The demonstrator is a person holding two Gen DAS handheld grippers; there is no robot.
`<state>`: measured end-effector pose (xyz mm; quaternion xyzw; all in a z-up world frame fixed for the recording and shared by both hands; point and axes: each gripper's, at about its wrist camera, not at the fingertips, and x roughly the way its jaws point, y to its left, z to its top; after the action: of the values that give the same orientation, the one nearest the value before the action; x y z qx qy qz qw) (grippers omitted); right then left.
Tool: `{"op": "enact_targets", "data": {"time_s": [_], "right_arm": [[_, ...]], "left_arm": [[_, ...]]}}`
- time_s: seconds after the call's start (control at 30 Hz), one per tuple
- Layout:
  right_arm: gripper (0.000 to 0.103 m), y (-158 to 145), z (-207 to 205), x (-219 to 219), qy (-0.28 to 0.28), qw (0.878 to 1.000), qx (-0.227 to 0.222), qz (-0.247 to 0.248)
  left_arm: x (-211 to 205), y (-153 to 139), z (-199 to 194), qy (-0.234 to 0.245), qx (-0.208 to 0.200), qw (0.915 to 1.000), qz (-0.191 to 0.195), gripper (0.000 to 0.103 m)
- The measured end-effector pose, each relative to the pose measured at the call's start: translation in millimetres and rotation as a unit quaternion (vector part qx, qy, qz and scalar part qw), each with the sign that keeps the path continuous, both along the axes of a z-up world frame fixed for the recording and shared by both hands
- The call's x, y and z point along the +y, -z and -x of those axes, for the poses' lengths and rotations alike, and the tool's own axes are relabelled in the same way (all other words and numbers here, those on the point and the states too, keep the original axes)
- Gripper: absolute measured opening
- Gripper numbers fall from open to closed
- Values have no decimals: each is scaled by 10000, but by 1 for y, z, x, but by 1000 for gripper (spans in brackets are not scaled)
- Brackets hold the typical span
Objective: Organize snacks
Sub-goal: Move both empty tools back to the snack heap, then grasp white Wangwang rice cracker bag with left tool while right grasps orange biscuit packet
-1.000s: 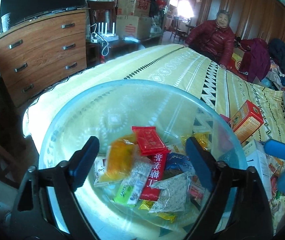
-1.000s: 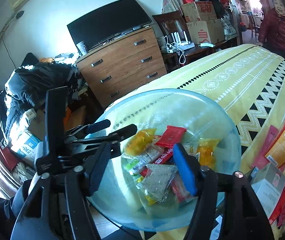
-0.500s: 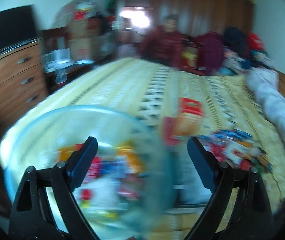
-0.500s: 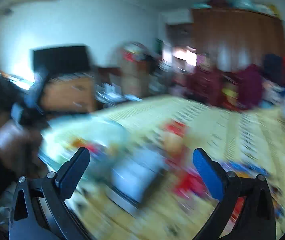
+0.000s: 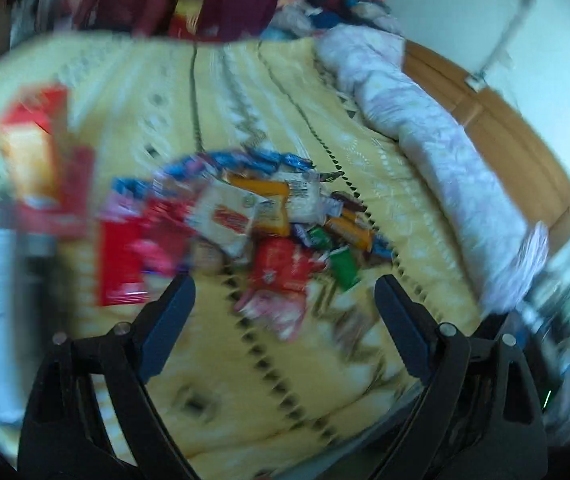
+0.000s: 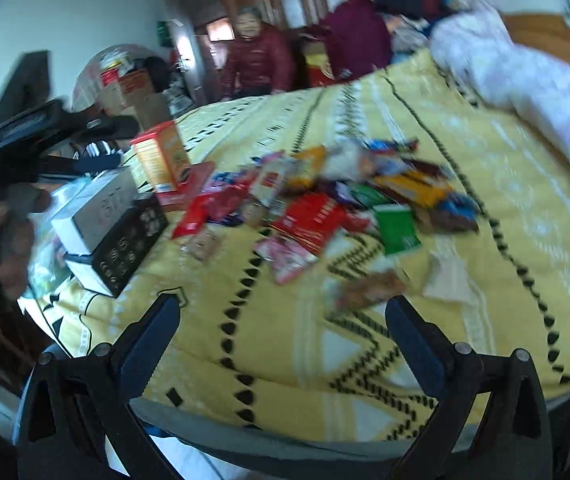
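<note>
- Right wrist view is showing me the snack pile (image 6: 337, 196) lying on the yellow patterned bedspread (image 6: 293, 344), straight ahead of the right gripper (image 6: 283, 316) and well apart from it.
- I am holding both sets of tongs released: the right gripper's jaws are standing wide with nothing between them, and the left gripper (image 5: 285, 296) is gaping the same way, empty.
- I am judging the left gripper nearer: in the left wrist view the red packet (image 5: 281, 268) is sitting just beyond its fingertips, slightly left of centre.
- I am seeing a green packet (image 6: 397, 230) at the pile's near right edge, its long axis running roughly away from me.
- I am noting an orange box (image 6: 161, 162) standing upright left of the pile, beside a grey box (image 6: 105, 208).
- Blur is smearing the left view, so finer packet detail is beyond me.
</note>
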<state>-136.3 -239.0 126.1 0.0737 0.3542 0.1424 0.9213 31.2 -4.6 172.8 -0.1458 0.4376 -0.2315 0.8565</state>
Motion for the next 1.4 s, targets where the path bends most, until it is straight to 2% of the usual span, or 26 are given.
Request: {"op": "enact_targets", "data": {"time_s": [0.07,0.1,0.17,0.23,0.3,0.37,0.47,0.53,0.63,0.7,0.77,0.83,0.87,0.93,1.07,1.17,1.27,1.3,1.4], "right_arm": [[103,6,-1,-12,42,10000,75,-45],[103,9,-3,-16,53,9999,110,-71],[103,16,-7,-24,82,9995,224,-198],[103,25,-11,-34,96,9986,397,-338],[103,32,-14,-43,95,9977,513,-441],[103,37,-16,-47,82,9969,587,-516],[103,42,-18,-50,18,9963,638,-570],[103,43,-21,-49,-80,9963,635,-581],[103,47,-26,-45,-224,9957,655,-614],[103,49,-30,-44,-240,9949,716,-674],[101,49,-33,-44,-273,9929,828,-805],[95,47,-32,-46,-310,9922,845,-867],[94,46,-32,-46,-328,9922,838,-858],[94,43,-31,-46,-351,9931,799,-781],[94,27,-41,-51,-371,9946,688,-681],[96,8,-68,-56,-417,9966,568,-426],[99,-3,-114,-63,-572,9968,551,-75],[102,-3,-127,-64,-648,9962,579,70],[102,8,-189,-69,-1102,9873,902,707]], "left_arm": [[-3,25,-41,-234,698,9958,545,92],[-2,41,-62,-408,1117,9893,847,92],[-2,69,-91,-860,1693,9748,1174,92],[0,96,-113,-1250,2149,9581,1420,92],[5,117,-129,-1713,2575,9399,1446,92],[3,129,-138,-1860,2780,9301,1517,92],[-3,131,-144,-1931,2666,9341,1382,93],[-7,132,-148,-1889,2735,9330,1380,93],[-13,134,-154,-1863,2766,9360,1130,94],[-10,134,-156,-1899,2680,9392,1004,87],[-8,131,-153,-1858,2500,9459,909,79],[-7,124,-146,-1744,2314,9536,823,79],[-6,116,-140,-1653,2130,9602,731,79],[-9,97,-120,-1302,1734,9751,462,79],[-8,72,-73,-649,1206,9905,123,79],[-5,69,-45,-367,1125,9929,112,79],[-3,71,-29,-235,1130,9932,168,79],[-3,71,-26,-192,1125,9933,188,79],[-8,68,-29,-91,1129,9932,268,79]]}}
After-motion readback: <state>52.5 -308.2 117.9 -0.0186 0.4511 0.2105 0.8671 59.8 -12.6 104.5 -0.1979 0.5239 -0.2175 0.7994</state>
